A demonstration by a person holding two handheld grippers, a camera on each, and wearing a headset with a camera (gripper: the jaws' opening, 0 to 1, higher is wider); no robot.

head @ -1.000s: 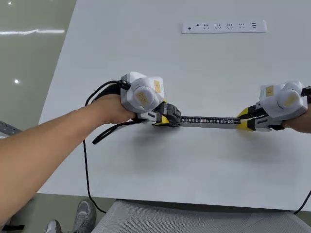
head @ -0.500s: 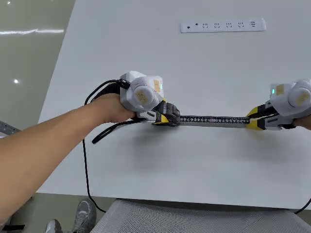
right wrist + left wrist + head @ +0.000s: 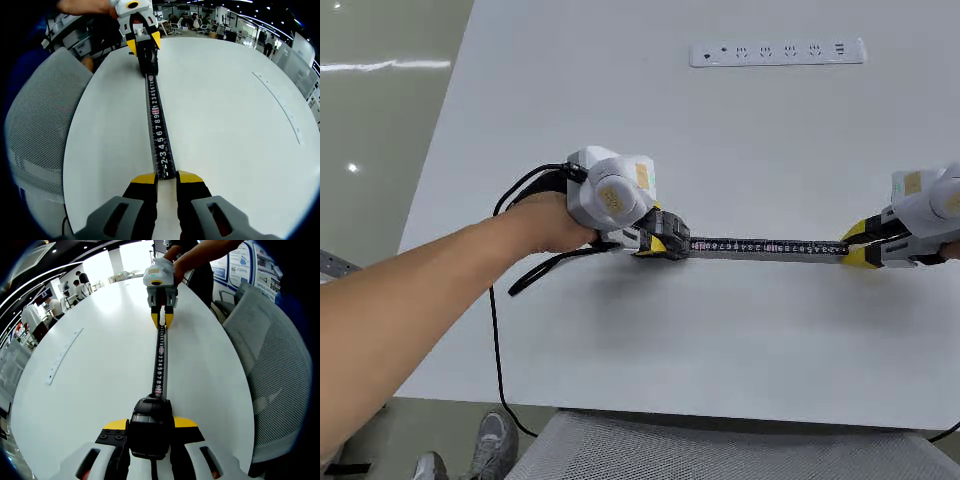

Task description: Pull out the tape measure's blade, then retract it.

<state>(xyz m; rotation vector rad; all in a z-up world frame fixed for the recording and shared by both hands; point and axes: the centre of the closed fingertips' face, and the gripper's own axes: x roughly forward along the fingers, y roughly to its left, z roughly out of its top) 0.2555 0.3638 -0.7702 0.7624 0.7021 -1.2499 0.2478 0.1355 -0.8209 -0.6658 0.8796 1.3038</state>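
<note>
The left arm [image 3: 430, 290] reaches out over the white table [image 3: 720, 130]. The left gripper [image 3: 651, 243] squeezes the tape measure [image 3: 152, 430]. Far right, the right gripper [image 3: 858, 247] pinches the blade [image 3: 765, 246] tip, stretched straight between the 2.

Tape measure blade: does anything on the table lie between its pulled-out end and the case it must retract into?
Nothing visible does. The blade runs straight over bare table from the right hand-held gripper to the case held in the left hand-held gripper; the power strip lies well off to the far side.
</note>
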